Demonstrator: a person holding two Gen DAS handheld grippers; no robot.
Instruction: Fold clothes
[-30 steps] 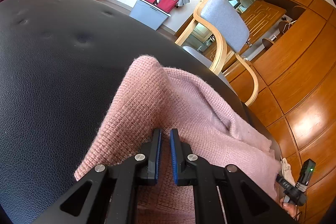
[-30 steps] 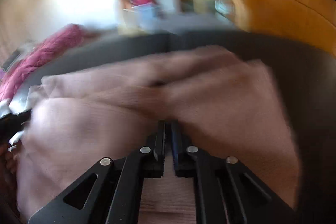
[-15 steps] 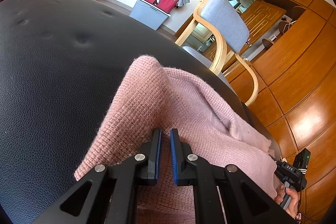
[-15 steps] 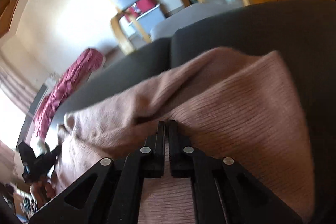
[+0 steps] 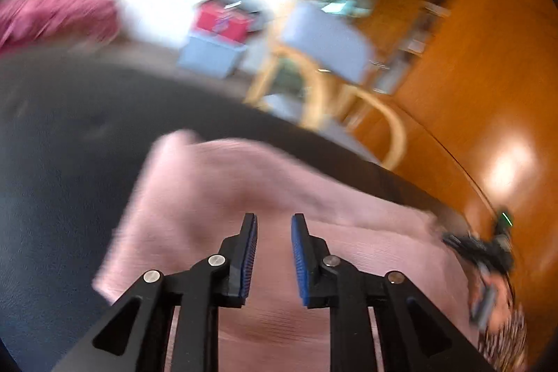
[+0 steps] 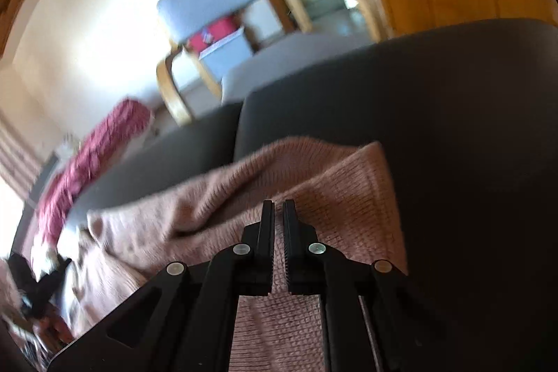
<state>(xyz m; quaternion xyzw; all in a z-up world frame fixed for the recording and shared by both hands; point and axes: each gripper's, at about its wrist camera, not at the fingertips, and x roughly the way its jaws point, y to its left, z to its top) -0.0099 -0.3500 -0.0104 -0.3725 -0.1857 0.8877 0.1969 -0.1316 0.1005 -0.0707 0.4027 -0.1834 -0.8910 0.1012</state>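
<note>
A pink knitted sweater (image 5: 223,197) lies on a black leather surface (image 5: 59,142); it also shows in the right wrist view (image 6: 341,190). My left gripper (image 5: 274,222) is open above the sweater, its blue pads apart with nothing between them. My right gripper (image 6: 278,208) has its jaws nearly closed with a narrow gap, low over the sweater's right part; whether knit is pinched between them is unclear. The right gripper also shows at the far right of the left wrist view (image 5: 488,246). The left wrist view is blurred by motion.
A wooden chair with a grey-blue back (image 5: 327,37) stands beyond the leather surface. A grey bin with a red bag (image 5: 212,47) sits by the wall. A magenta bedspread (image 5: 52,16) is at the far left. The wooden floor (image 5: 488,93) lies to the right.
My left gripper has opened, let go of the sweater and drawn back and up. The sweater's raised fold has dropped flatter. My right gripper's jaws have parted slightly.
</note>
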